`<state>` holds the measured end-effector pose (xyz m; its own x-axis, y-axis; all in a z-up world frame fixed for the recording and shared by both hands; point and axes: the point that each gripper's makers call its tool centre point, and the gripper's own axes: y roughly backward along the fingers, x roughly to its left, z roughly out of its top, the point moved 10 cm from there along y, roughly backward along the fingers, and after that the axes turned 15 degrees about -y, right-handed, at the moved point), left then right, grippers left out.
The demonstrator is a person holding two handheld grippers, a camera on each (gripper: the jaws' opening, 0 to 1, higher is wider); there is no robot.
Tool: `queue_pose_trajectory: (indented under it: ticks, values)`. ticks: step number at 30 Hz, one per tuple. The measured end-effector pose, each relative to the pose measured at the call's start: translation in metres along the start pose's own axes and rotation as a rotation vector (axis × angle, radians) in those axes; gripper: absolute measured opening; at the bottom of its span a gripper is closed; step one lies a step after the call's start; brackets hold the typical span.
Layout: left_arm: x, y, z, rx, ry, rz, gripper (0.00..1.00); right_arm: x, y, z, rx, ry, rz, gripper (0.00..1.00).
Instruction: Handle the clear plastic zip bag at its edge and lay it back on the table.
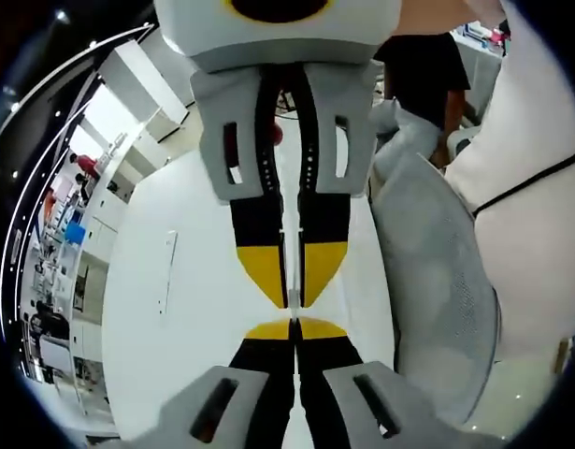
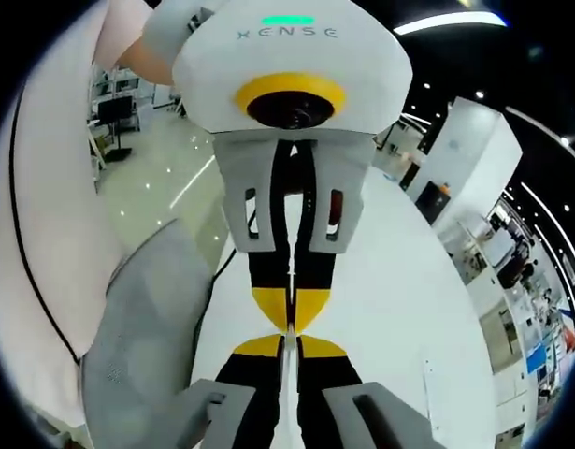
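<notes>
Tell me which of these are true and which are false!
1. The left claw and the right claw meet tip to tip. True.
2. The table is white. True.
3. The claws have green ends. False: the ends are yellow.
4. Both claws are wide open. False: both look shut, with a thin pale strip, seemingly the bag edge, pinched between them.
5. A grey mesh chair stands beside the table. True.

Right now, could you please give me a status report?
Left gripper and right gripper shut, tip to tip. Clear plastic zip bag edge pinched between, above white table. Nothing in the way.
</notes>
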<state>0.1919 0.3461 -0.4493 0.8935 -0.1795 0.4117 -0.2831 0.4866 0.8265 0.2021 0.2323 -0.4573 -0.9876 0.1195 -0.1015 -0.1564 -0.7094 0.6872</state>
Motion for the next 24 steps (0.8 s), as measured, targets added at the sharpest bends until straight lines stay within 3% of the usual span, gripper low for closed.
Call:
queue_pose_trajectory:
  ticks: [24]
  values:
    - [-0.0041, 0.0014, -0.0022, -0.002, -0.001, 0.003, 0.00, 0.0043, -0.0058, 0.0037, 0.006, -0.009, 0.009, 0.00]
